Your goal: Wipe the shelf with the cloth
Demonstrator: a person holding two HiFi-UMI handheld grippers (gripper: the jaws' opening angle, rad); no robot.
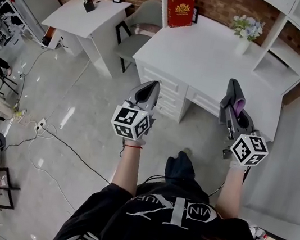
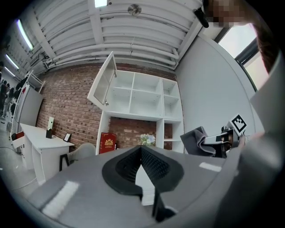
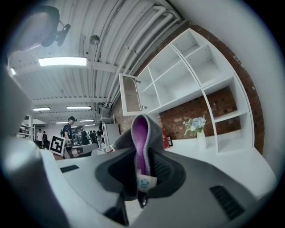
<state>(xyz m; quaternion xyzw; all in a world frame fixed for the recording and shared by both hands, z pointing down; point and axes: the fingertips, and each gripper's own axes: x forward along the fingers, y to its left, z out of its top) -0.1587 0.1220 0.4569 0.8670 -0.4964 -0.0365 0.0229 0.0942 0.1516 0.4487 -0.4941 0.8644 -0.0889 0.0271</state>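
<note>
I hold a grey cloth with a purple inner side (image 1: 235,98) folded between the jaws of my right gripper (image 1: 232,106), which is shut on it; in the right gripper view the cloth (image 3: 141,131) stands up out of that gripper (image 3: 143,156). My left gripper (image 1: 148,88) is level with it to the left, its jaws closed together with nothing in them (image 2: 141,153). Both hang in the air just short of the white desk (image 1: 205,63). The white shelf unit (image 1: 287,51) rises at the desk's back right, its compartments (image 2: 142,95) (image 3: 187,75) bare.
A red book (image 1: 180,10) and a vase of flowers (image 1: 245,33) stand on the desk. A glass cabinet door (image 2: 103,80) hangs open at the shelf's upper left. A grey chair (image 1: 140,26) and a second white desk (image 1: 90,18) are to the left. Cables (image 1: 50,140) run across the floor.
</note>
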